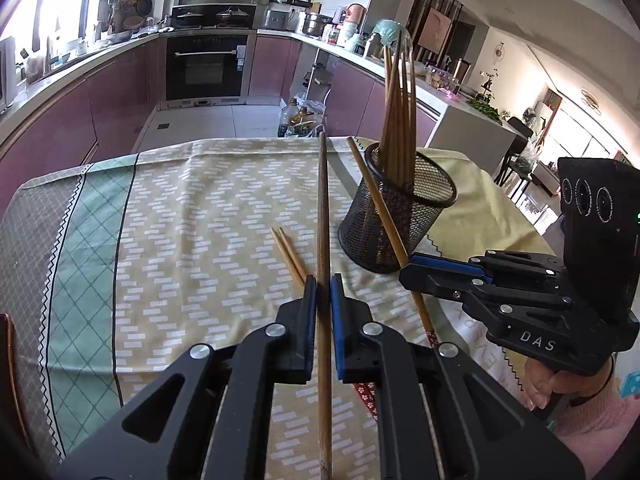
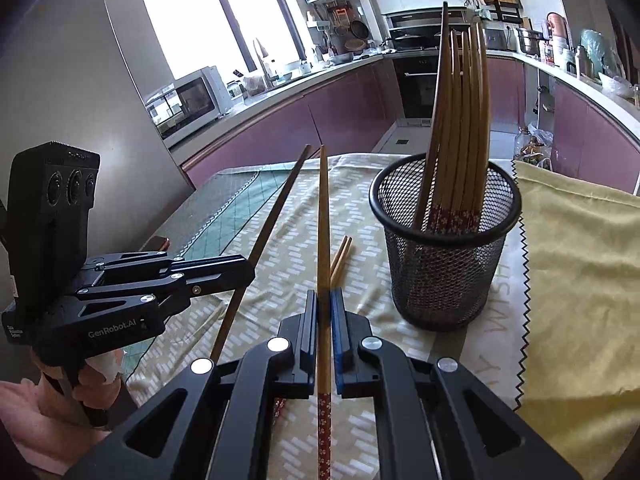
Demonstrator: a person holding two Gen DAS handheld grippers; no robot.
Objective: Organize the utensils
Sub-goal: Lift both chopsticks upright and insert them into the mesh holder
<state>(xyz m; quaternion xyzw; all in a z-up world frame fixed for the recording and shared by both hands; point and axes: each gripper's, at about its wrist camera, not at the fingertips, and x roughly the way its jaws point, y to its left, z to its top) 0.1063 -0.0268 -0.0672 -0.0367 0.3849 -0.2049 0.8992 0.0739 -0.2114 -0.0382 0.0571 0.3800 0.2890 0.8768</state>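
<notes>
My left gripper (image 1: 323, 280) is shut on a dark brown chopstick (image 1: 323, 208) that points forward over the table; it also shows in the right wrist view (image 2: 276, 216). My right gripper (image 2: 324, 296) is shut on a lighter chopstick (image 2: 323, 216) with a red flowered end, seen in the left wrist view (image 1: 376, 204) beside the holder. A black mesh holder (image 2: 444, 240) stands upright at the right with several chopsticks (image 2: 460, 120) in it; it also shows in the left wrist view (image 1: 396, 216). Two more chopsticks (image 1: 290, 258) lie on the cloth between the grippers.
A patterned tablecloth (image 1: 180, 220) covers the table, with a yellow cloth (image 2: 580, 260) at the right under the holder's side. A small dark object (image 2: 154, 244) lies near the left table edge. Kitchen cabinets and an oven stand beyond the far edge.
</notes>
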